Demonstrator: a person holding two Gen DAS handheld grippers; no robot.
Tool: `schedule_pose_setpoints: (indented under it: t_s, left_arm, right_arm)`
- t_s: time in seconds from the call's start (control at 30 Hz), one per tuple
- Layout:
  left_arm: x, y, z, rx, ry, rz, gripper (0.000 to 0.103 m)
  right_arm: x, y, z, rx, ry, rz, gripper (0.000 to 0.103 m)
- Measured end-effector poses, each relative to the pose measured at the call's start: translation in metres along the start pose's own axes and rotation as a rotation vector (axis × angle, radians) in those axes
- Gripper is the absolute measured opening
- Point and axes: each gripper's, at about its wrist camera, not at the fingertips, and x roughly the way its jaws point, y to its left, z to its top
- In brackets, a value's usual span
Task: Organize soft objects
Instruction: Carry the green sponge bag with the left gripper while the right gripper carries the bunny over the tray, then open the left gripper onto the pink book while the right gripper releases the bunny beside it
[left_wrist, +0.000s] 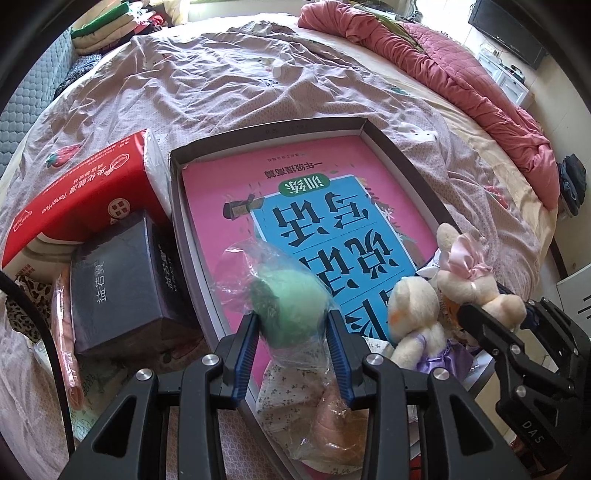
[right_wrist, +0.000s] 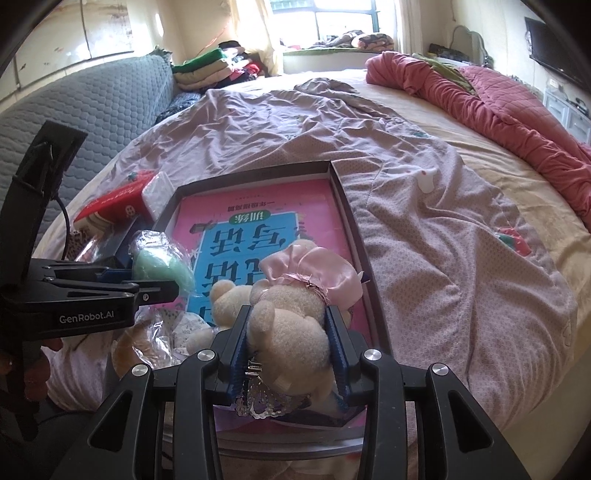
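Observation:
A green soft toy (left_wrist: 291, 291) in a clear plastic bag sits between the blue pads of my left gripper (left_wrist: 291, 318), which is shut on it over the near left part of a shallow grey box (left_wrist: 273, 130). A pink and blue book (left_wrist: 295, 177) lies in the box. My right gripper (right_wrist: 287, 314) is shut on a cream plush rabbit (right_wrist: 291, 332) with a pink satin bow (right_wrist: 314, 271), held over the box's near right. A second cream plush (left_wrist: 413, 314) in a purple dress leans beside the rabbit. The left gripper (right_wrist: 173, 290) shows side-on in the right wrist view.
A red tissue pack (left_wrist: 85, 192) and a dark box (left_wrist: 118, 277) lie left of the grey box on the lilac bed sheet (left_wrist: 229, 85). Another bagged floral and peach item (left_wrist: 325, 413) lies under my left gripper. A pink quilt (left_wrist: 461, 85) runs along the right; folded clothes (left_wrist: 110, 29) are stacked far left.

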Motion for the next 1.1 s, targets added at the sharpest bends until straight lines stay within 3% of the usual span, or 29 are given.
schedule_pose_setpoints:
  t_s: [0.93, 1.1]
  left_arm:
    - [-0.0001, -0.0003, -0.0035, -0.003, 0.024, -0.026, 0.04]
    - [-0.0031, -0.0018, -0.0043, 0.002, 0.018, -0.025, 0.045]
  right_arm:
    - [-0.001, 0.0044, 0.0011, 0.028, 0.001, 0.051, 0.051]
    - [-0.0018, 0.005, 0.0023, 0.024, -0.002, 0.05, 0.052]
